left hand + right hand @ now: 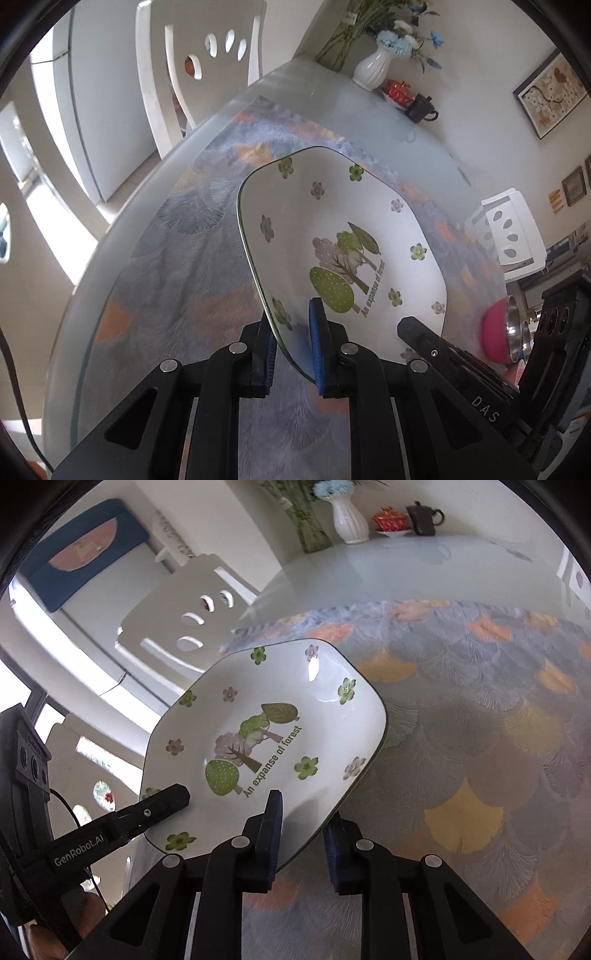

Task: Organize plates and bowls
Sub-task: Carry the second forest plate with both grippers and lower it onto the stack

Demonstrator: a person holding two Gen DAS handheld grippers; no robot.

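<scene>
A white square plate (343, 229) with green and mauve trees, flowers and the words "An expanse of forest" is held tilted above the table. My left gripper (293, 347) is shut on its near left rim. My right gripper (301, 834) is shut on its near right rim; the plate also shows in the right wrist view (266, 738). Each gripper's finger shows in the other view: the right one (424, 339) and the left one (159, 805). A pink bowl with a steel lining (504, 332) stands at the table's right.
The glass table (332, 92) carries a fan-patterned grey, orange and yellow cloth (480, 738). At its far end stand a white vase (371, 70), a glass vase (310, 524), a red cup (389, 520) and a dark teapot (423, 517). White chairs (199, 62) stand around.
</scene>
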